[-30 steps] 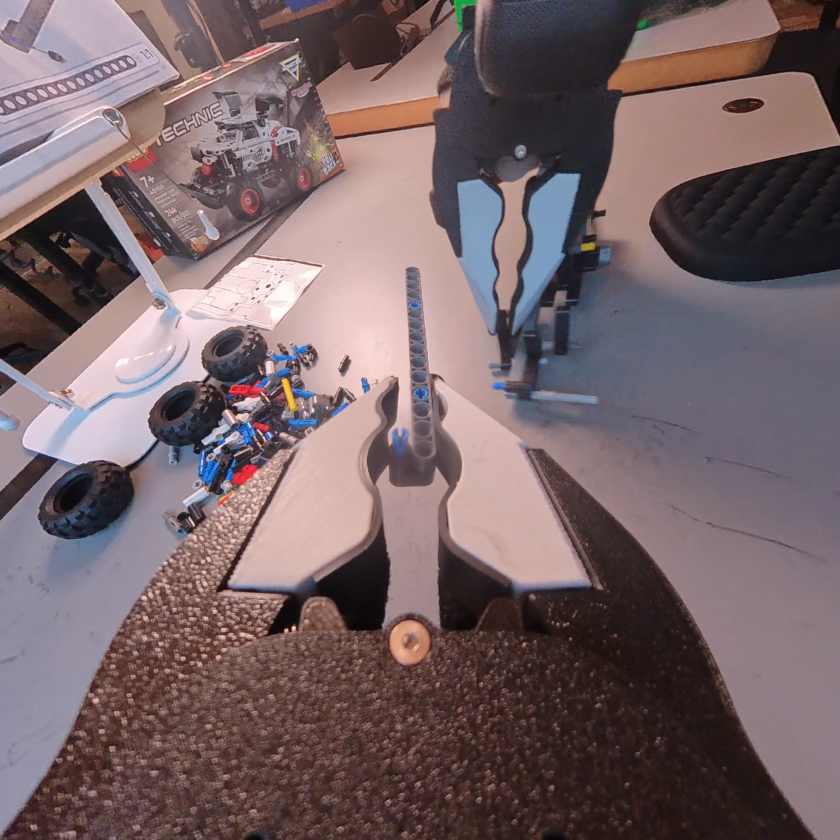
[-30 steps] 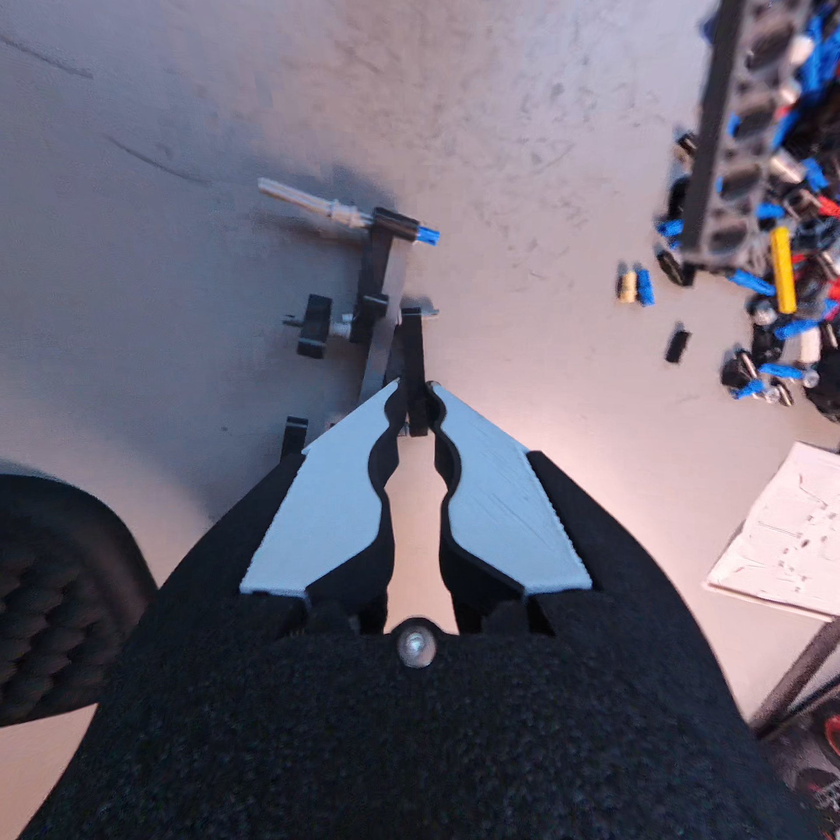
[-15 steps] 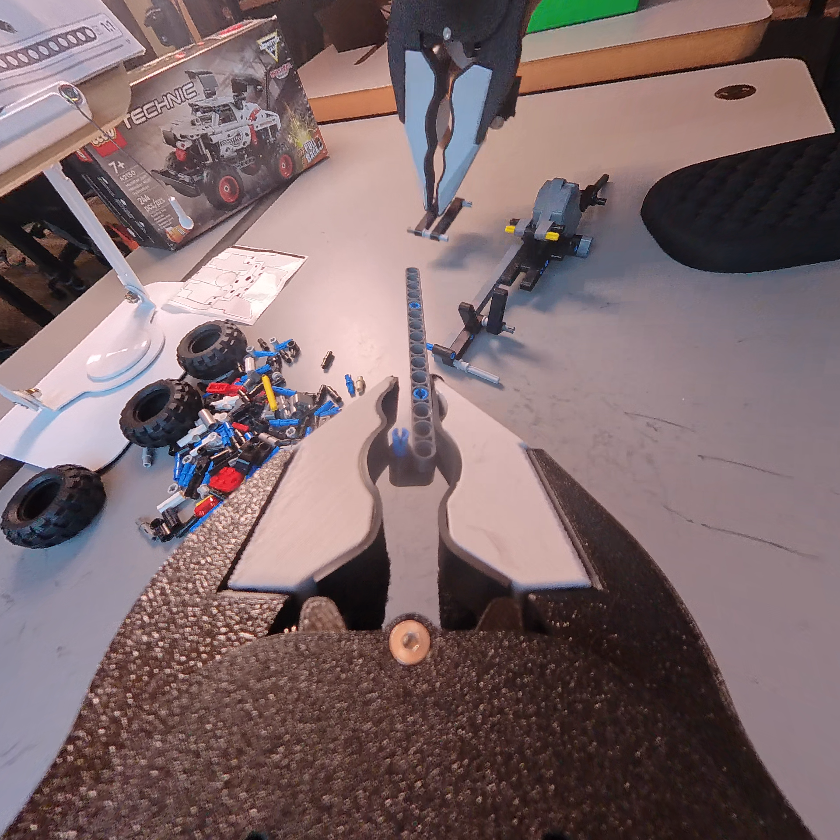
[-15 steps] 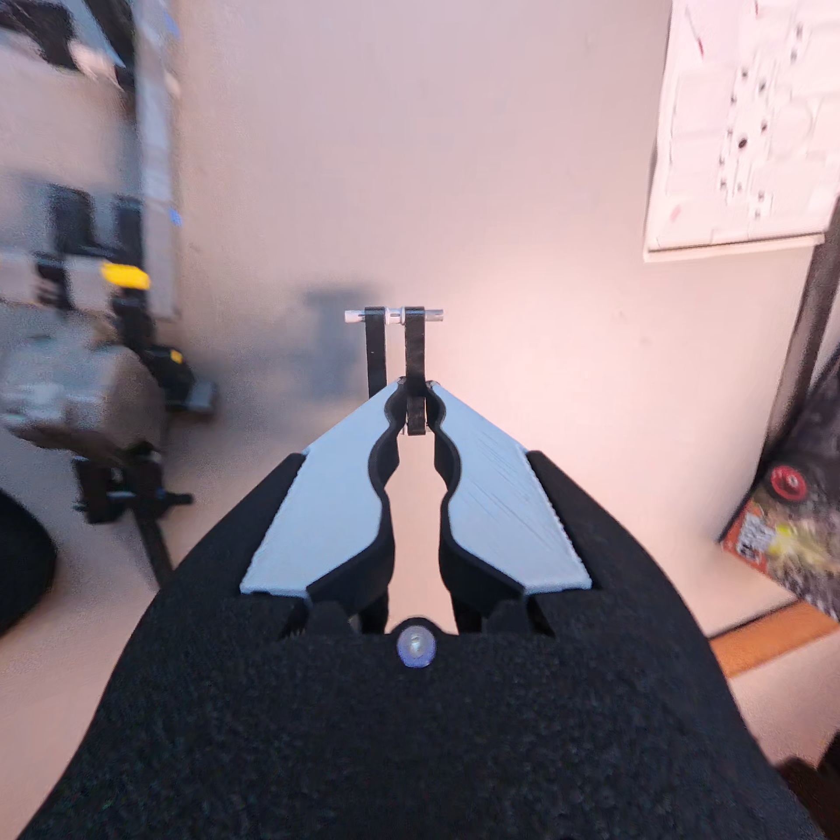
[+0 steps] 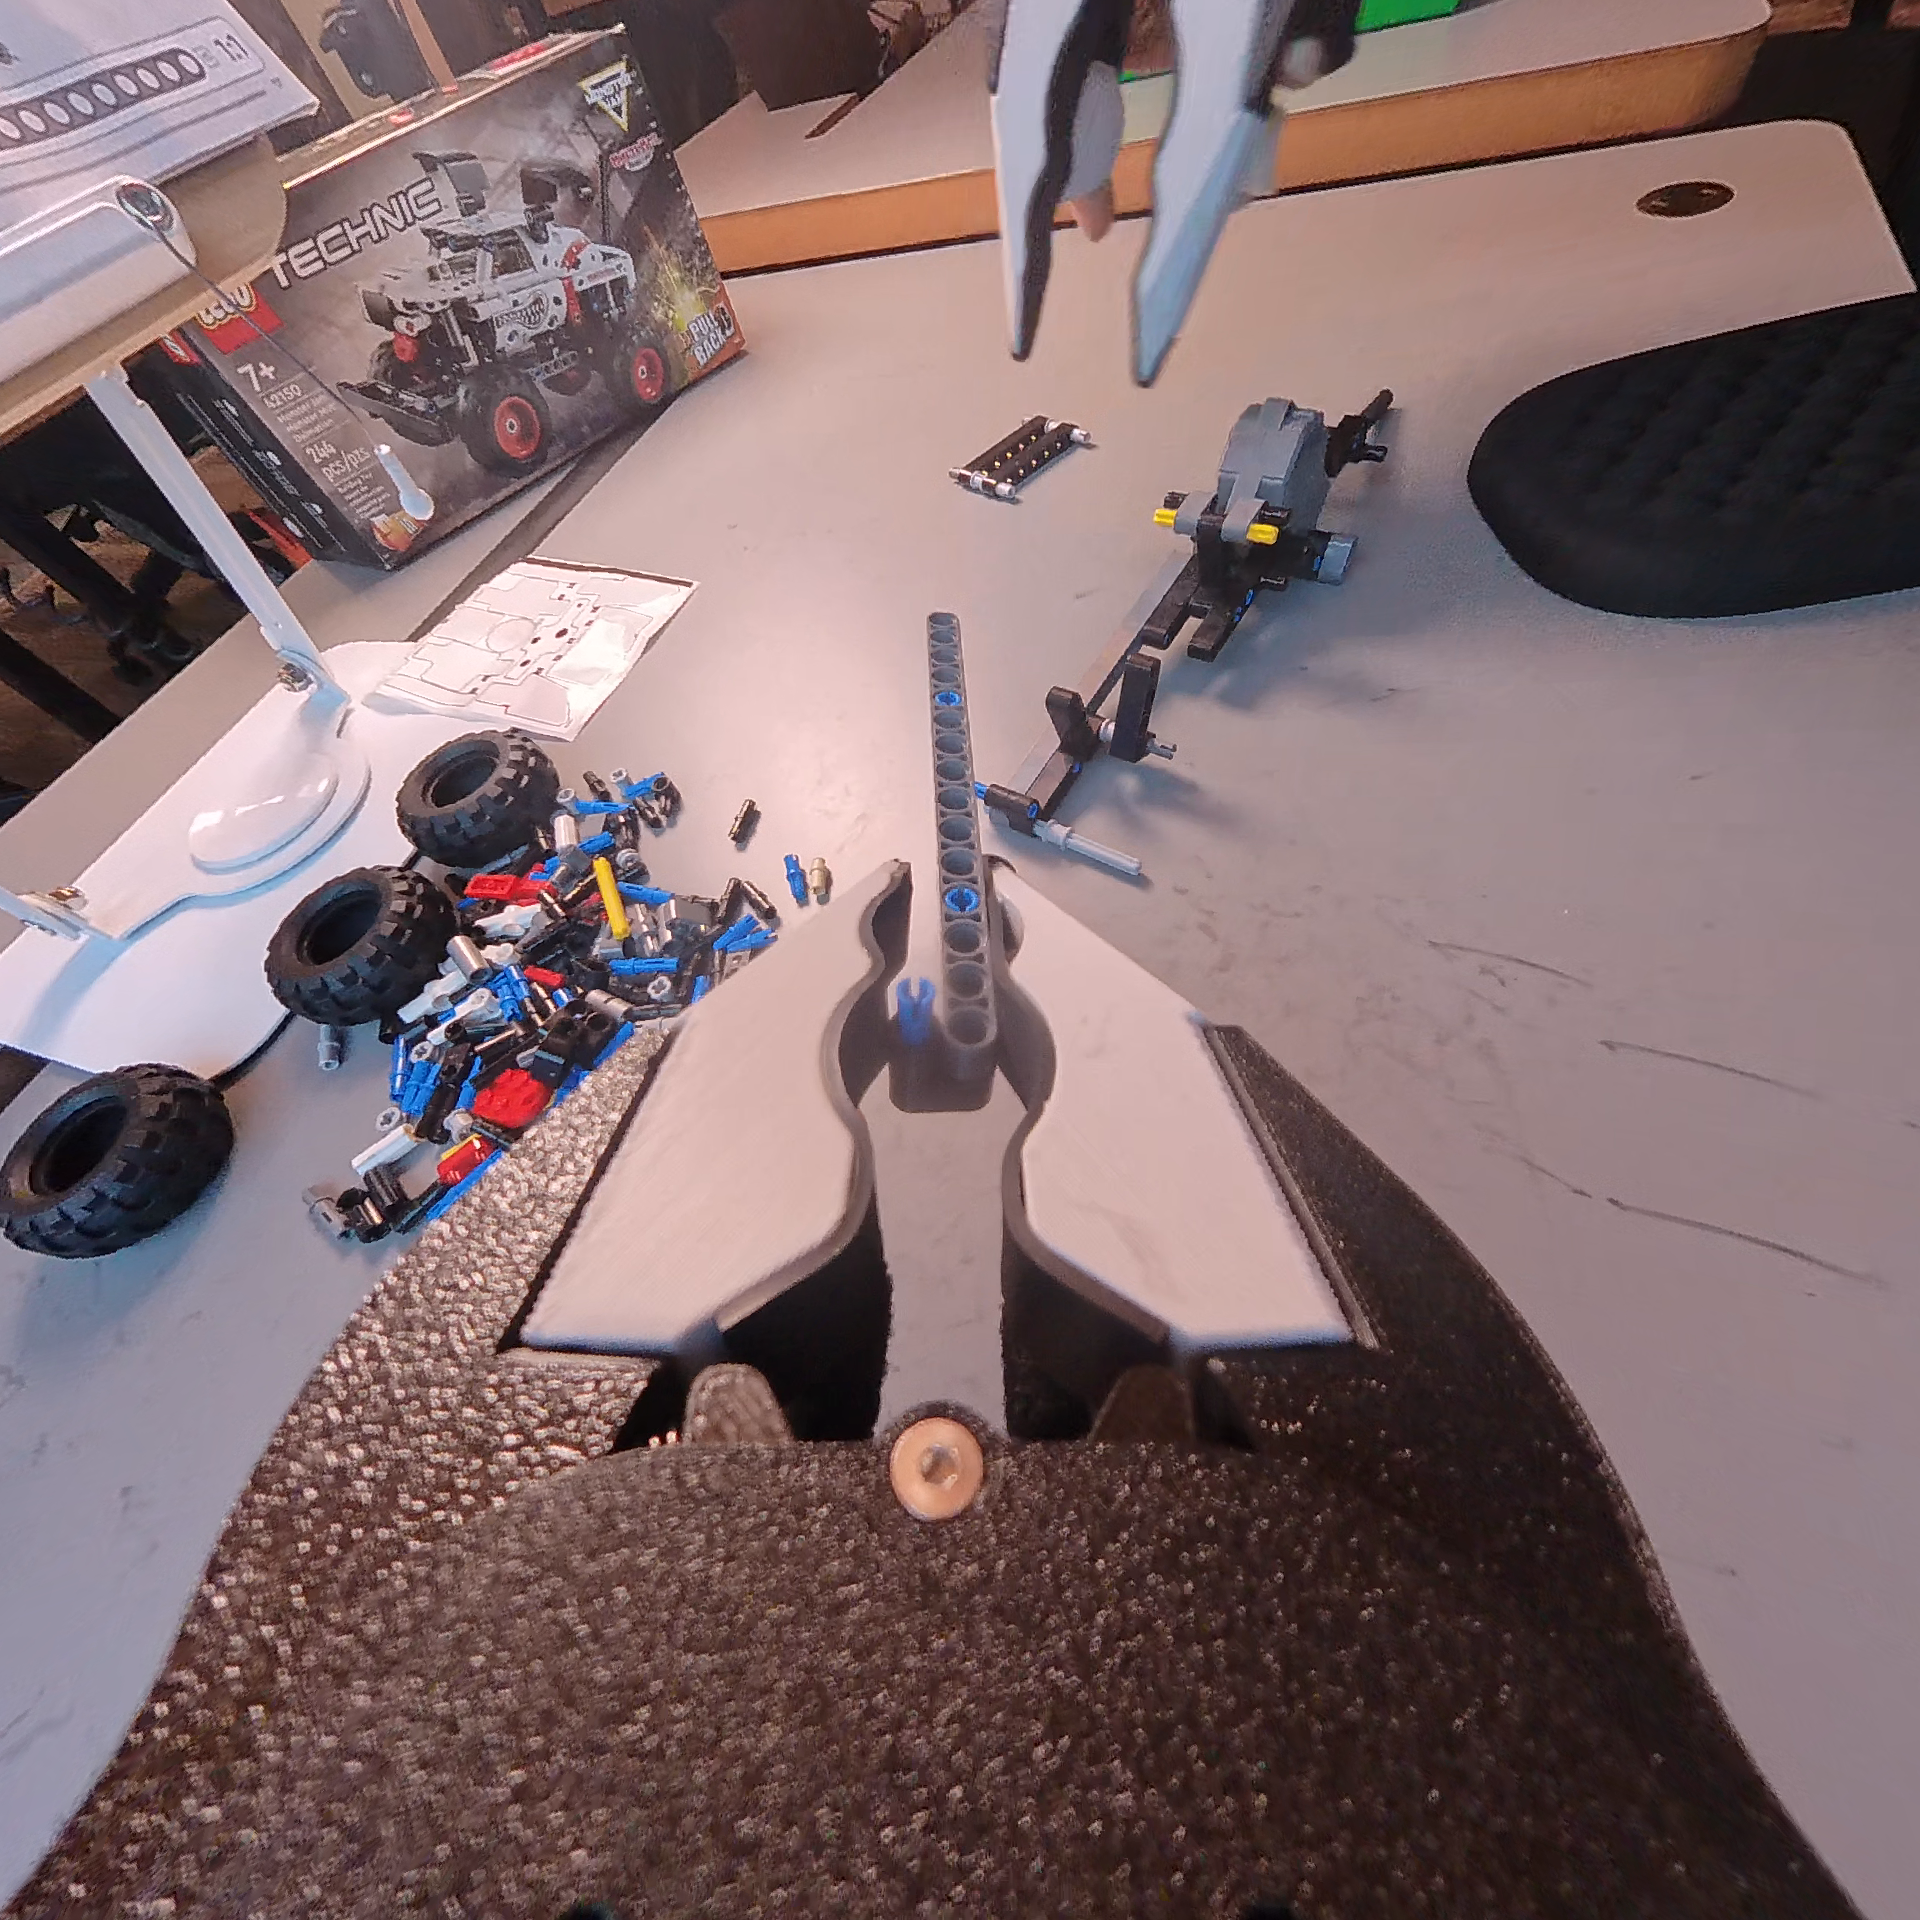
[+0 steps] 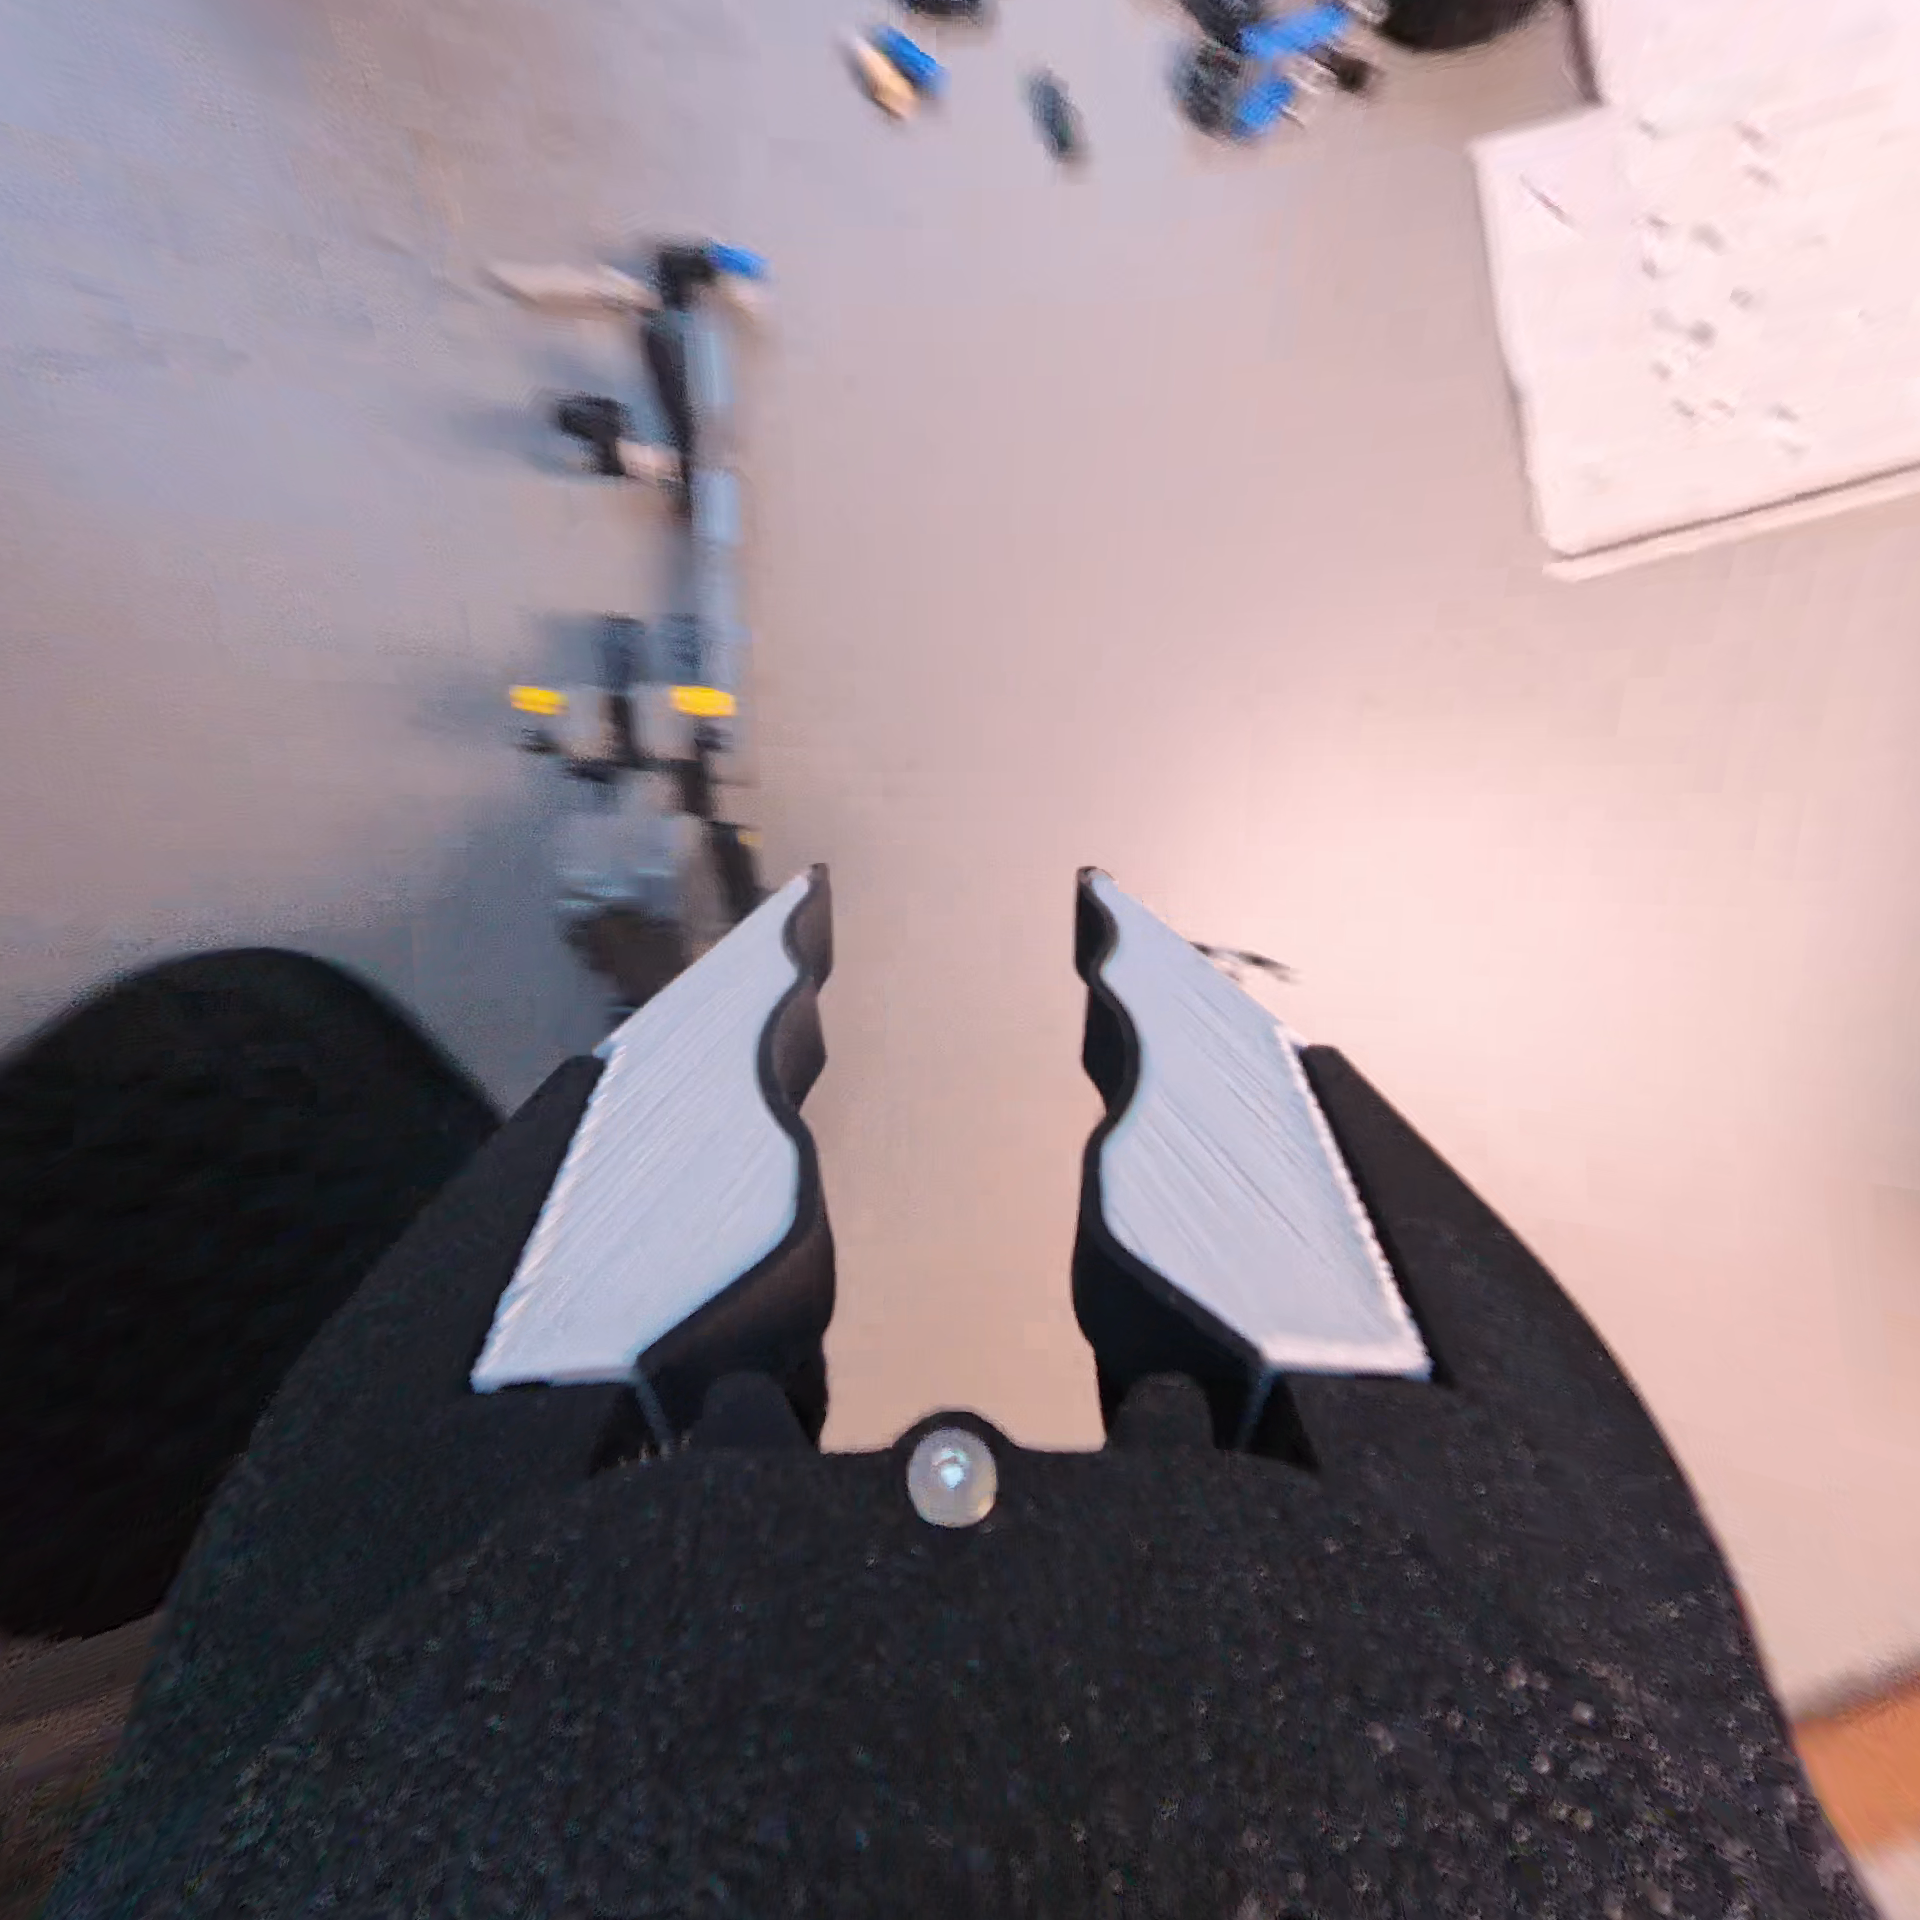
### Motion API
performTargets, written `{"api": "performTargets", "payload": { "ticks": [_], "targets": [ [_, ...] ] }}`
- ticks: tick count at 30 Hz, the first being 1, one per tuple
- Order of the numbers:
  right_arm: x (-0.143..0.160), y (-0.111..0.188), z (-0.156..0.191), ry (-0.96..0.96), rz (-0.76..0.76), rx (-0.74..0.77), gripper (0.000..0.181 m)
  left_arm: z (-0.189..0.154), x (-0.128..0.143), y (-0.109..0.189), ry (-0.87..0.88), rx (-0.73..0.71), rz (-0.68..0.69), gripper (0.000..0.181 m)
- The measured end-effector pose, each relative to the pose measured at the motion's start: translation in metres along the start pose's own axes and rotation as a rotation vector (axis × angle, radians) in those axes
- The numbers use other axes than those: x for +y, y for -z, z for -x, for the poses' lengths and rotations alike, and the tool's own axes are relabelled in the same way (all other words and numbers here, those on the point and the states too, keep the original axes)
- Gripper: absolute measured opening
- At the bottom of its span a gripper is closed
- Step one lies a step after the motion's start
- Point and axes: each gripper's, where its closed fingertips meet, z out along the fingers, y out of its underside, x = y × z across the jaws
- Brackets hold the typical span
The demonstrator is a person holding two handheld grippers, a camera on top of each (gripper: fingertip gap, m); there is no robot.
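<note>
My left gripper (image 5: 951,883) is shut on a long grey holed beam (image 5: 954,790) that points forward over the grey table (image 5: 1455,1039); a blue pin (image 5: 911,1003) sticks from its near end. My right gripper (image 6: 954,878) is open and empty; it also shows in the left wrist view (image 5: 1086,358) hovering above a small black two-beam piece (image 5: 1020,454) lying on the table. A partly built chassis with a grey motor block (image 5: 1195,613) lies to the right of the beam; it is blurred in the right wrist view (image 6: 675,582).
A pile of small blue, black and red parts (image 5: 540,997) and three black tyres (image 5: 358,945) lie at left, by a white lamp base (image 5: 260,821), a sticker sheet (image 5: 540,644) and the set's box (image 5: 457,301). A black pad (image 5: 1714,457) sits at right. The tips of one gripper are about 25 centimeters away from the tips of the other.
My right gripper lifted the small black piece off the chassis, carried it to the far middle of the table, opened and let it go there. My left gripper kept holding the beam.
</note>
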Motion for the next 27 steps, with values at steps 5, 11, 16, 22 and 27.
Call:
{"api": "performTargets", "payload": {
  "ticks": [5,11,16,22,27],
  "targets": [
    [0.019,-0.026,0.058,0.089,0.13,-0.153,0.049,-0.001,-0.004,0.001,-0.005,-0.004,-0.009,0.012],
    [0.037,-0.03,0.028,0.233,0.26,-0.077,0.027,-0.003,-0.004,0.0,-0.008,-0.004,-0.006,0.012],
    [0.056,-0.025,-0.016,0.194,0.368,0.004,0.029,-0.005,-0.003,-0.001,-0.01,0.001,-0.003,0.012],
    [-0.01,0.014,-0.023,0.126,0.063,0.136,0.051,-0.004,-0.004,0.001,0.012,0.011,-0.02,0.012],
    [-0.134,0.032,0.049,0.323,-0.516,0.178,0.047,-0.007,-0.013,0.003,0.034,0.042,-0.073,0.012]
  ]
}}
